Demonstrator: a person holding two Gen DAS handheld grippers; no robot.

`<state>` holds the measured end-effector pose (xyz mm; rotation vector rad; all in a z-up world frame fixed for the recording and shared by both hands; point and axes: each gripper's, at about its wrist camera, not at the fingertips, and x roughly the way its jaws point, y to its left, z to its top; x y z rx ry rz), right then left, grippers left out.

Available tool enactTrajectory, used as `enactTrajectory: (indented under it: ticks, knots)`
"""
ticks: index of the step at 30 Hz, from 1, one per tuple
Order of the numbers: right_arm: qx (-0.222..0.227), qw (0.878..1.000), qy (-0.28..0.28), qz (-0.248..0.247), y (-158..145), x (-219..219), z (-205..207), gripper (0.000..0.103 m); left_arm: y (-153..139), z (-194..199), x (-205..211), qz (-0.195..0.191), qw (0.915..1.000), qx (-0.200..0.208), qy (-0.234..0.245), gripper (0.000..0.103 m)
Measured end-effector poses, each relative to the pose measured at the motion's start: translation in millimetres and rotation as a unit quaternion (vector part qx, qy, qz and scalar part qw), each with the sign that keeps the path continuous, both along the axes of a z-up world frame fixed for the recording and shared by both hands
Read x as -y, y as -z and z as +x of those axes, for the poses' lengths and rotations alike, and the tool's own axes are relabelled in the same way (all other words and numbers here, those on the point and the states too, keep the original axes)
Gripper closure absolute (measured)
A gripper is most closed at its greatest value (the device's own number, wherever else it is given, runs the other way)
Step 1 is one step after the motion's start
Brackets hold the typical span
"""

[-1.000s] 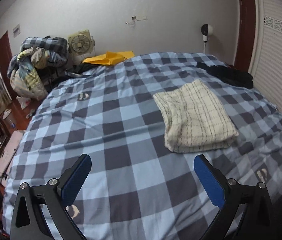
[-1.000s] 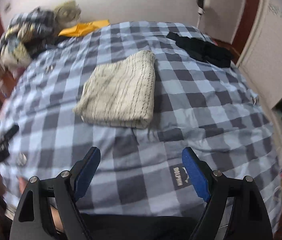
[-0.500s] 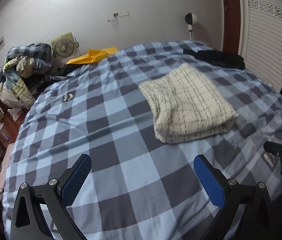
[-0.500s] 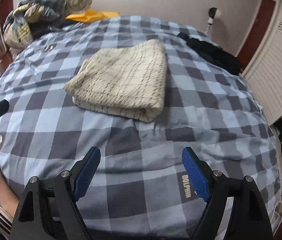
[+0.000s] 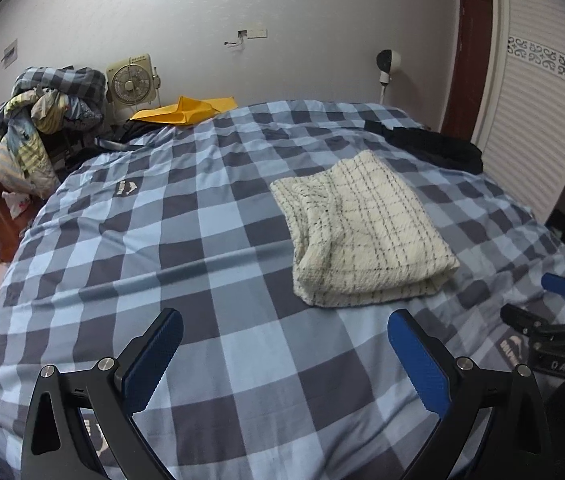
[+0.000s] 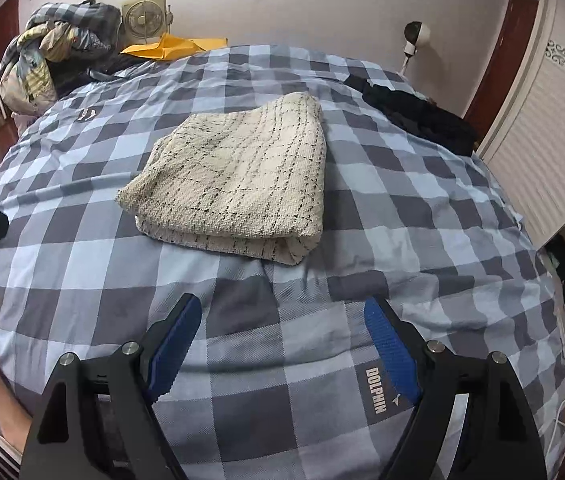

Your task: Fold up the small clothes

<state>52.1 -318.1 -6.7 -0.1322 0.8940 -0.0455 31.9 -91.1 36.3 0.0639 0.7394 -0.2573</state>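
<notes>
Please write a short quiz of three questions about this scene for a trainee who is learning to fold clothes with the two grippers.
1. True or false: the left gripper is shut on the cream knit garment.
2. Which thing lies at the far edge of the checked duvet, near the box fan? A) a yellow garment B) a red towel C) a white pillow
3. Fill in: the cream knit garment lies ____ on the duvet, not spread out.

Key: 1. False, both the left gripper and the right gripper are open and empty. 2. A, the yellow garment. 3. folded.
</notes>
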Motion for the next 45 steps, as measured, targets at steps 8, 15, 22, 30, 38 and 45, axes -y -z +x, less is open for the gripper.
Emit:
enactTrajectory:
  ticks: [8, 15, 22, 30, 38, 45]
  knots:
    - [0.013, 1.000, 0.002, -0.010, -3.7, -1.1, -1.6, 0.021, -2.9, -1.5, -0.9, -0.002, 1.0000, 0.003, 0.000, 0.000]
    - [0.016, 1.000, 0.007, -0.011, -4.8, -1.3, -2.3, 0.021, -5.0, -2.9, 0.4, 0.004, 1.0000, 0.008, 0.000, 0.000]
    - [0.018, 1.000, 0.010, -0.009, -4.9, -1.1, -2.7, 0.021, -4.9, -2.9, 0.8, 0.005, 1.0000, 0.008, 0.000, 0.000]
    - [0.018, 1.000, 0.013, -0.008, -5.3, -2.3, -3.1, 0.021, -5.2, -3.1, 2.2, 0.012, 0.9999, 0.007, 0.006, 0.000]
    - [0.018, 1.000, 0.016, -0.007, -5.6, -1.4, -3.6, 0.021, -3.2, -4.8, 8.0, 0.043, 0.9989, 0.006, 0.015, 0.000]
    - [0.020, 1.000, 0.021, -0.007, -6.9, -3.8, -4.5, 0.021, -2.5, -5.5, 8.1, 0.045, 0.9988, 0.006, 0.017, 0.000]
